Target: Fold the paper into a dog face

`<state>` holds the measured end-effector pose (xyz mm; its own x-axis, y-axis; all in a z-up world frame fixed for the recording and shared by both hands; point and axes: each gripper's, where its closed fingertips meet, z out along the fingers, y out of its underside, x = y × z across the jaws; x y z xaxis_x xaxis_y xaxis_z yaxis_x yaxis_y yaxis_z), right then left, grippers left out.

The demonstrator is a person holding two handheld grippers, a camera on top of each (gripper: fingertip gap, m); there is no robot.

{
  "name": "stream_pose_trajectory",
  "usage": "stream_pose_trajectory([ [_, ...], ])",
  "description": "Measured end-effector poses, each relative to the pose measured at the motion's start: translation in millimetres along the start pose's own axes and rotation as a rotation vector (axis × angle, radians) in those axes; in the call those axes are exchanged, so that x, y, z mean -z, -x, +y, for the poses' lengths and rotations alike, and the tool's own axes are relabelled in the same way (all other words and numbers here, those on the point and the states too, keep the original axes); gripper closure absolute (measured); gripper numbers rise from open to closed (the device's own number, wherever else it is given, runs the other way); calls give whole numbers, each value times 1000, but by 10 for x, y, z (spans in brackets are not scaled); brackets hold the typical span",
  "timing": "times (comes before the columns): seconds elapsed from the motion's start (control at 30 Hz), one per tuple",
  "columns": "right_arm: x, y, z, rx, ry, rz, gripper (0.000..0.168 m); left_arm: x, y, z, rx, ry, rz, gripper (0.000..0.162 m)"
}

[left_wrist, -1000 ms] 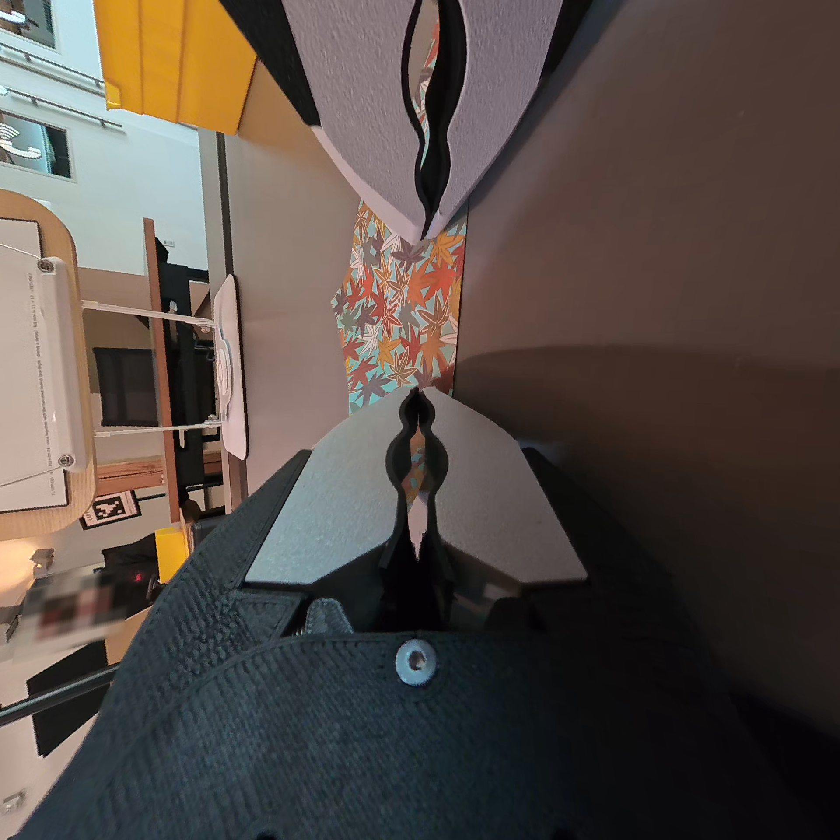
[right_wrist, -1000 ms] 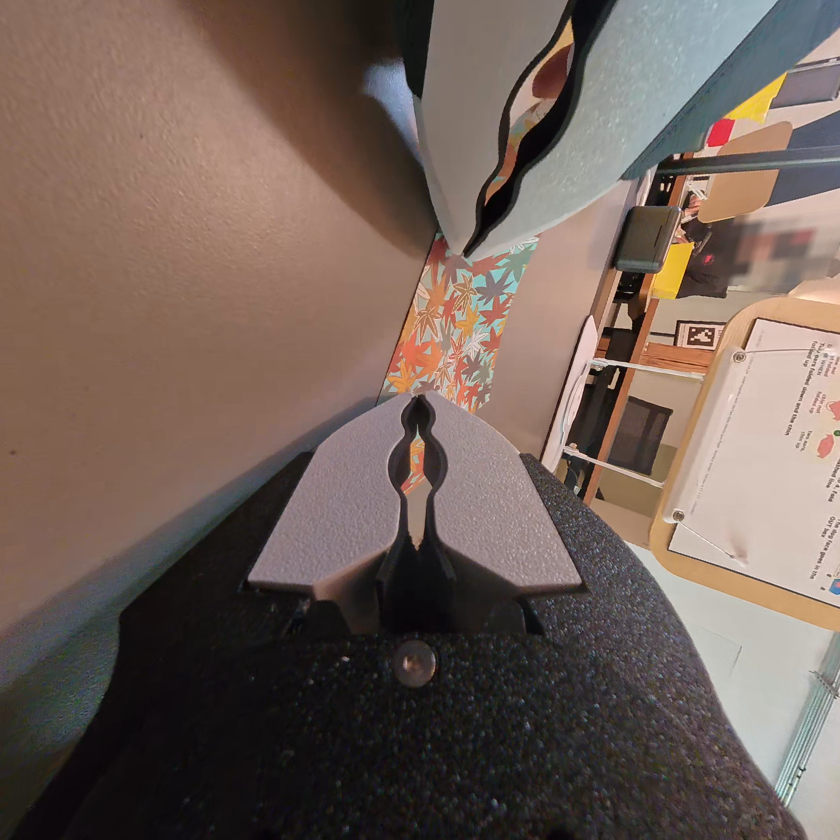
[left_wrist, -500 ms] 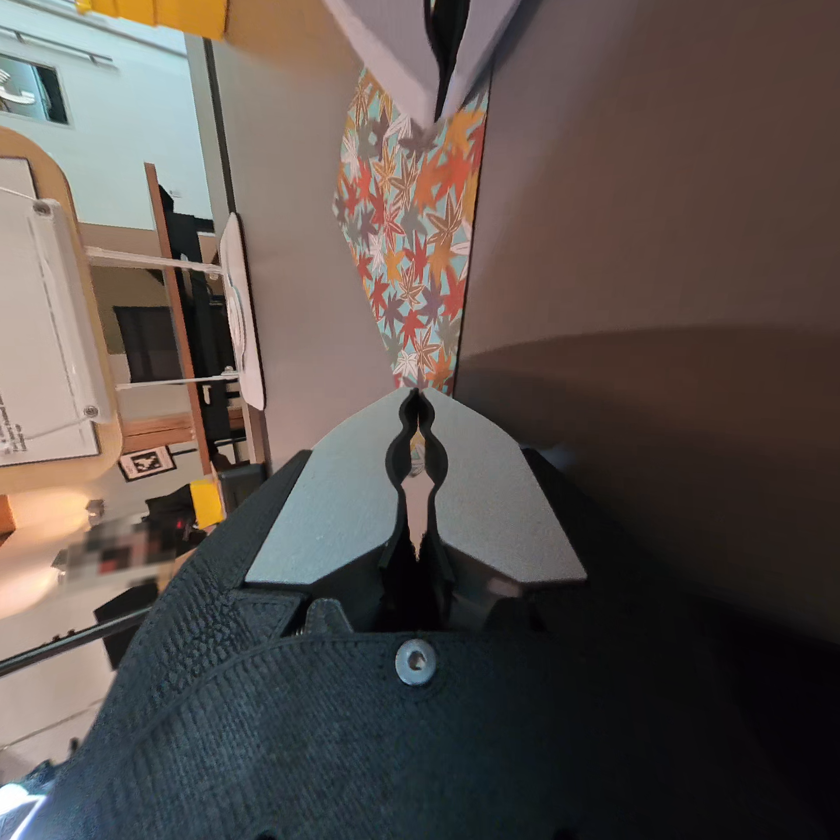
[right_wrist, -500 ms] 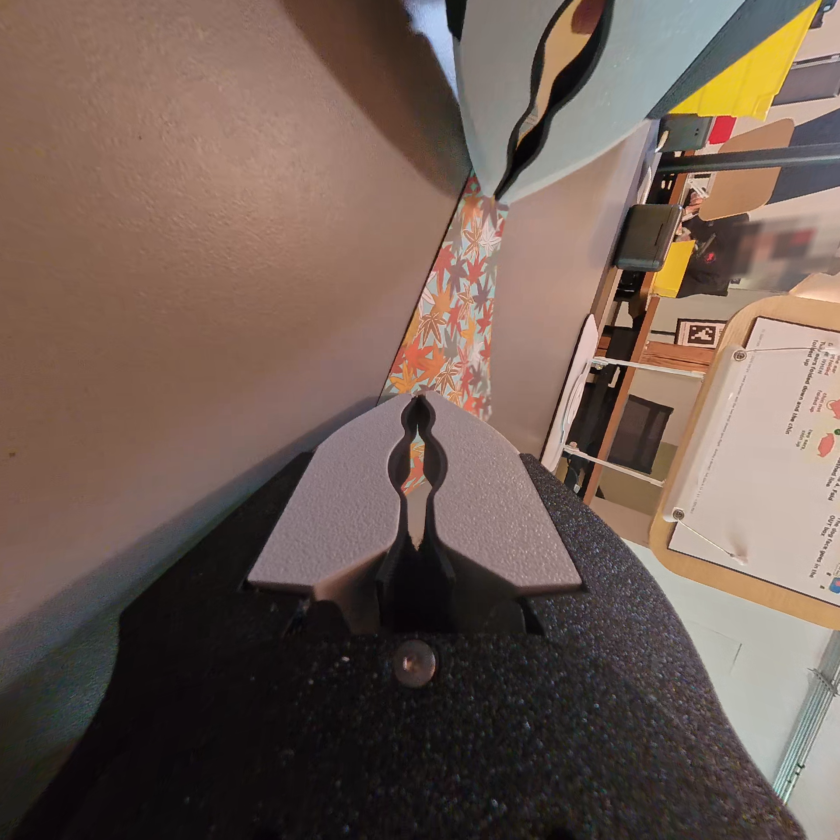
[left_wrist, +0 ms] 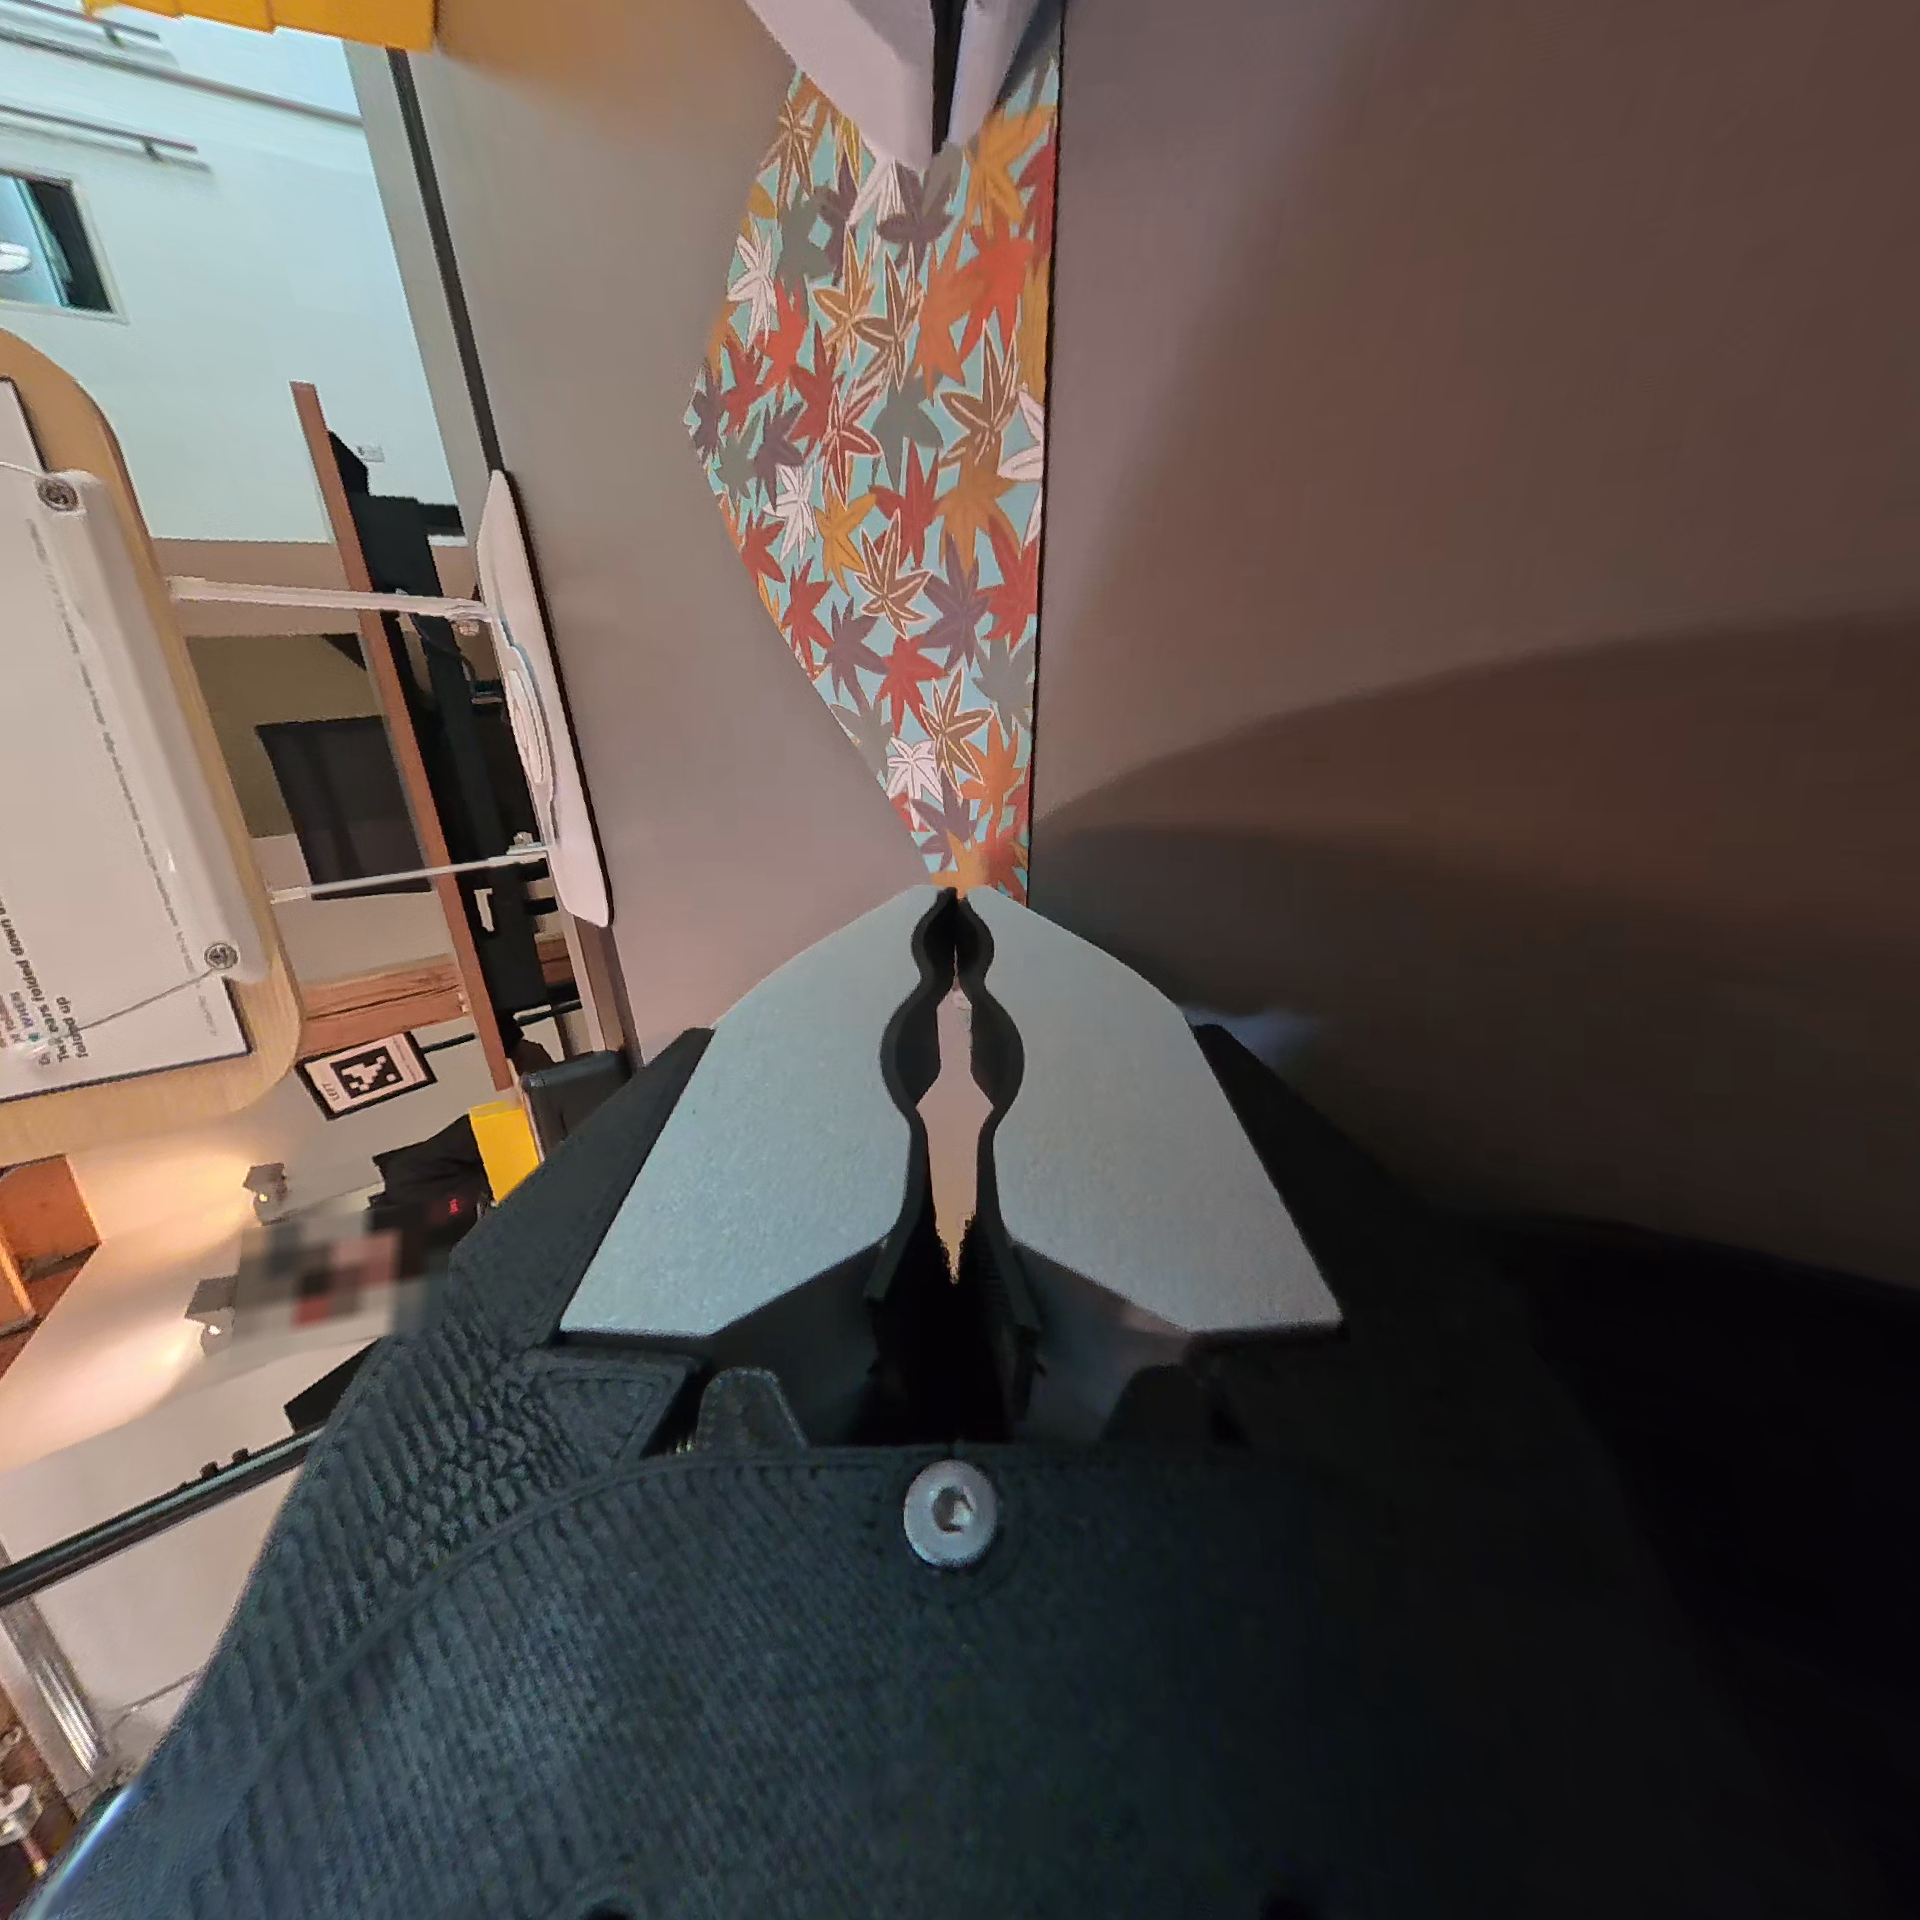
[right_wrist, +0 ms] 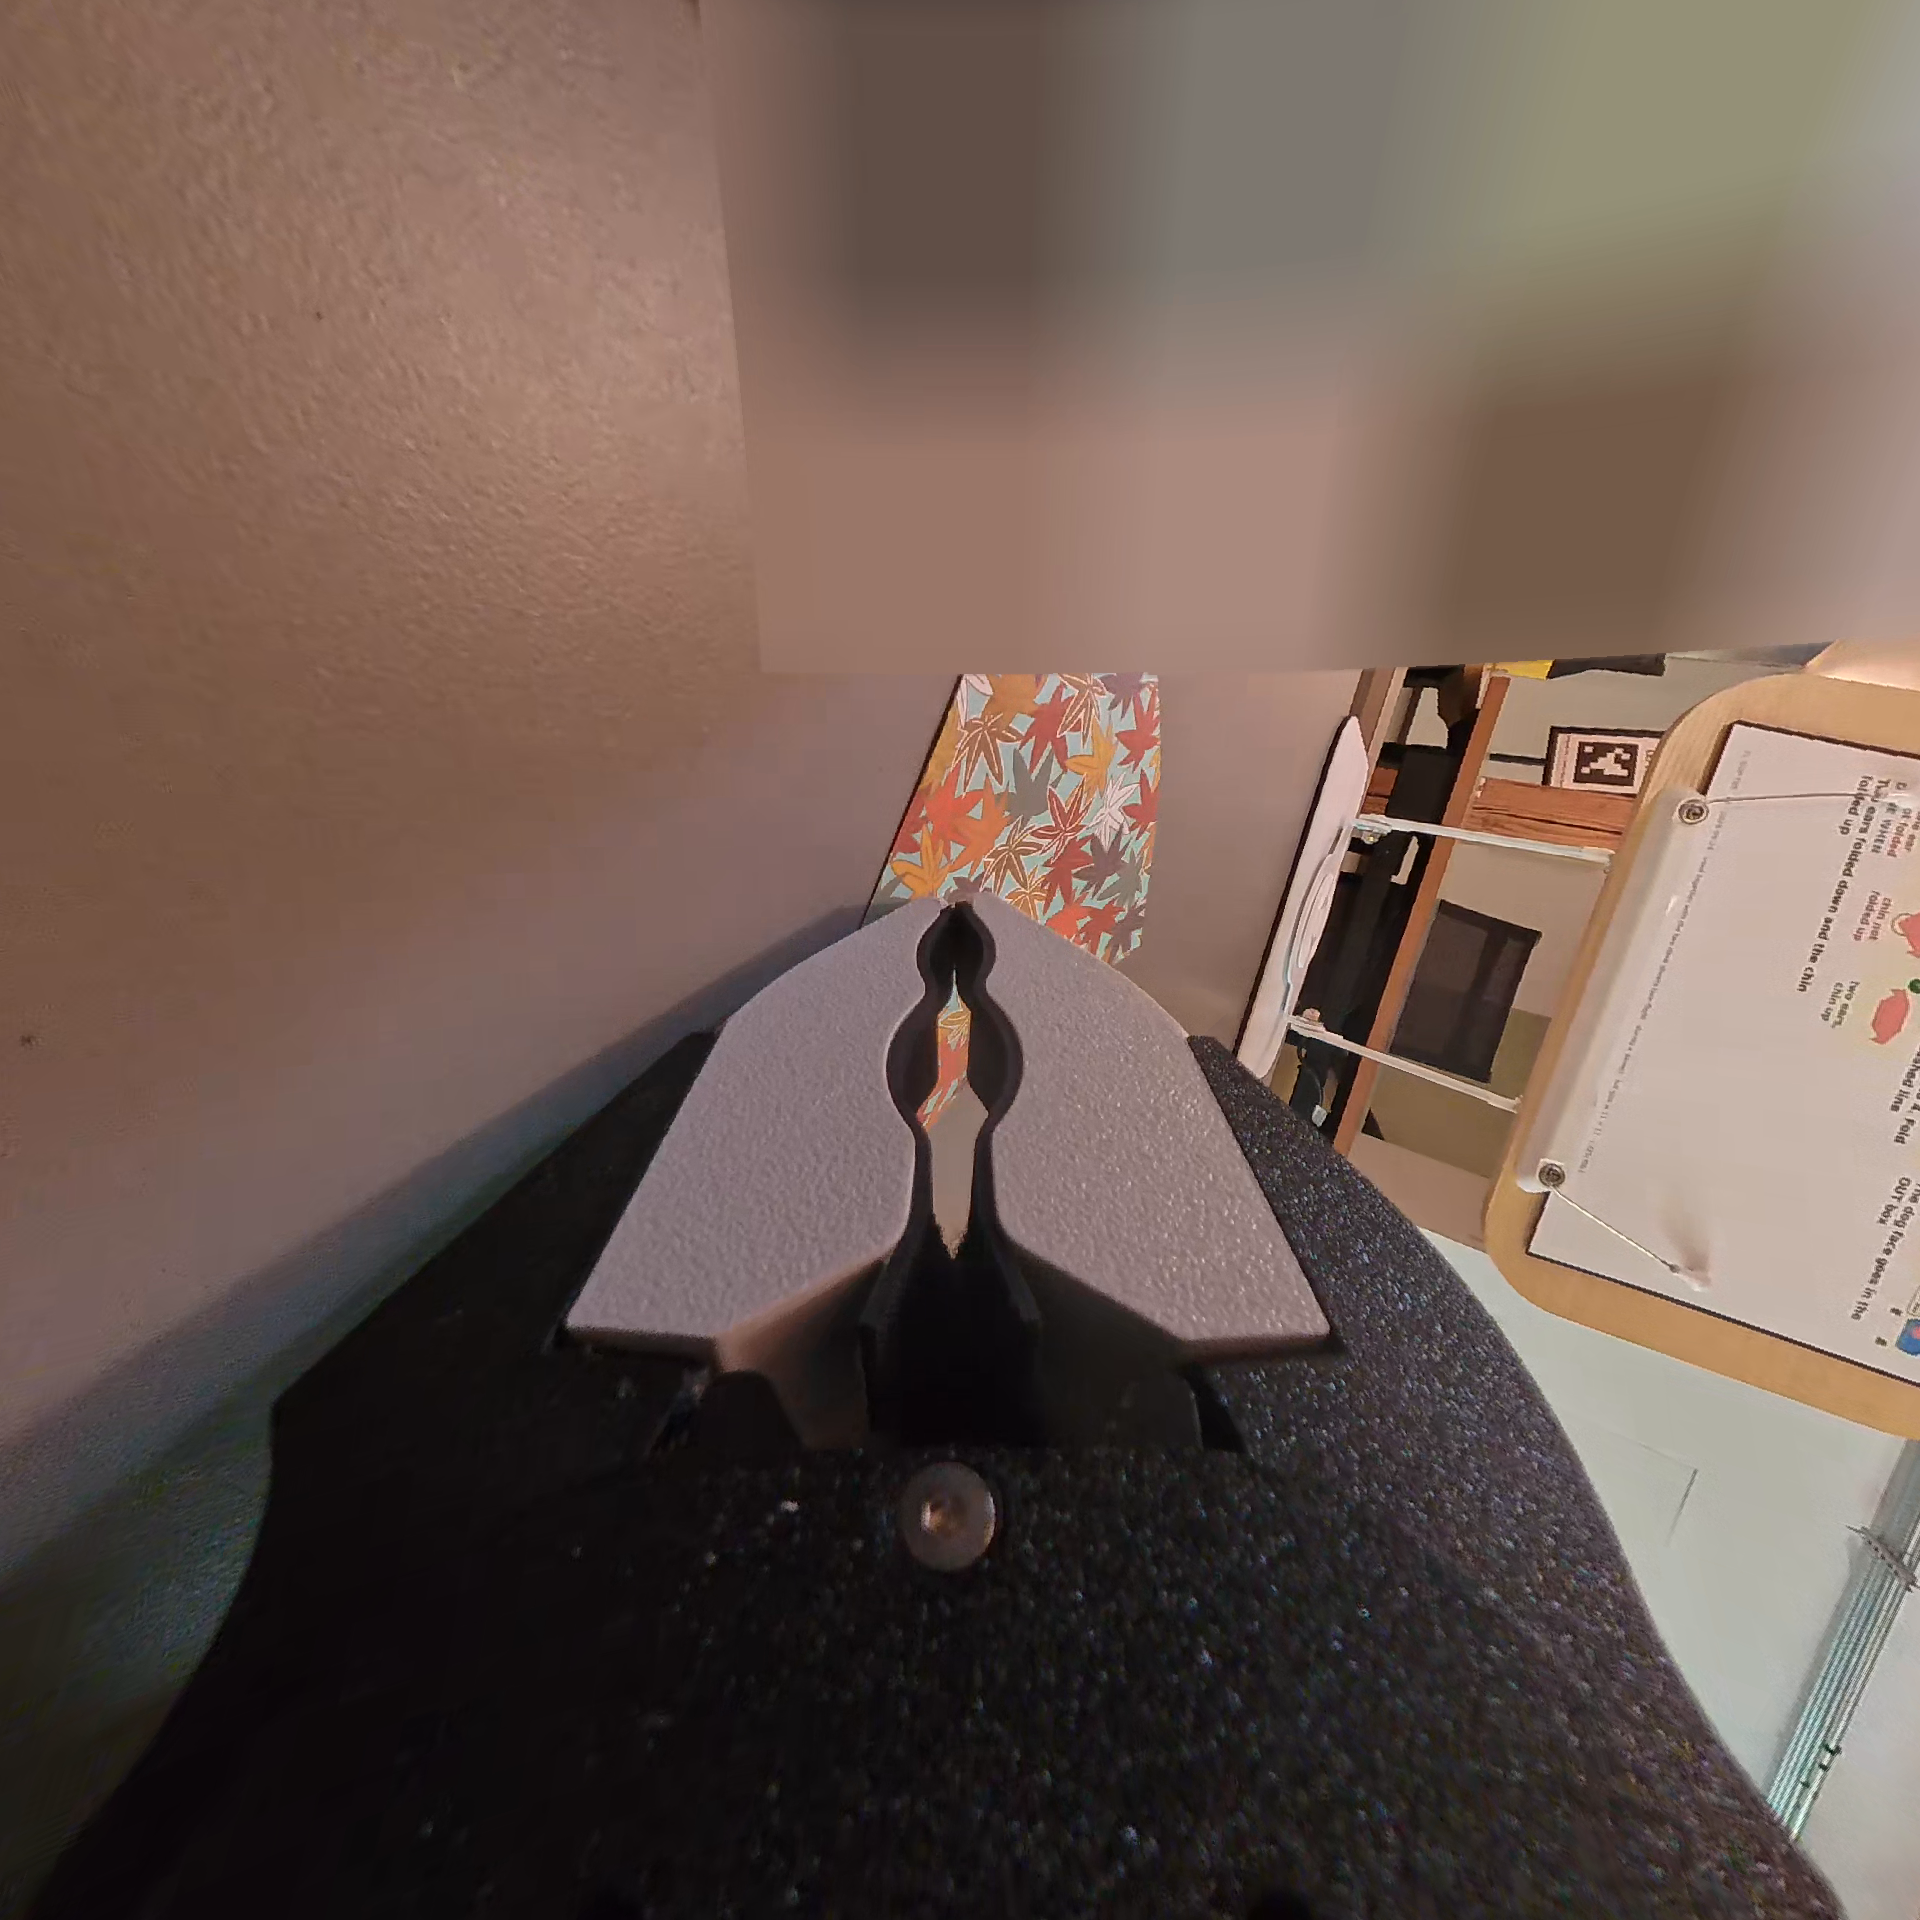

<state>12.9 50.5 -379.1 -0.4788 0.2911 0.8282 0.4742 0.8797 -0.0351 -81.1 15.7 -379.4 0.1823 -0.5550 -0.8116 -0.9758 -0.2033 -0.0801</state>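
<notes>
The paper (left_wrist: 894, 499), printed with coloured maple leaves, is folded into a triangle. Its long straight edge runs along the line where the grey table top (left_wrist: 644, 520) meets a brown surface (left_wrist: 1455, 416). My left gripper (left_wrist: 951, 906) is shut with its tips on the paper's near corner. My right gripper (left_wrist: 940, 145) shows at the top of the left wrist view, shut on the far corner. In the right wrist view my right gripper (right_wrist: 956, 912) is shut on the paper (right_wrist: 1039, 821), whose pattern shows through the jaw gap. A blurred patch hides the left gripper there.
A wooden instruction board (left_wrist: 94, 779) stands on rods above a white base (left_wrist: 540, 707) at the table's far edge. Both also show in the right wrist view, the board (right_wrist: 1745, 1039) and the base (right_wrist: 1320, 883). The brown surface (right_wrist: 364, 520) fills the left side there.
The two grippers have moved apart along the paper's straight edge, so much more of the paper shows between them. Both stay shut.
</notes>
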Motion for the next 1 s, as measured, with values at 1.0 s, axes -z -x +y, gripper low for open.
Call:
stream_pose_trajectory([
  [1.0, 103, -297, -47, -161, -94, 11, 168, -17, 335, -555, 337, -137, 39, 162],
])
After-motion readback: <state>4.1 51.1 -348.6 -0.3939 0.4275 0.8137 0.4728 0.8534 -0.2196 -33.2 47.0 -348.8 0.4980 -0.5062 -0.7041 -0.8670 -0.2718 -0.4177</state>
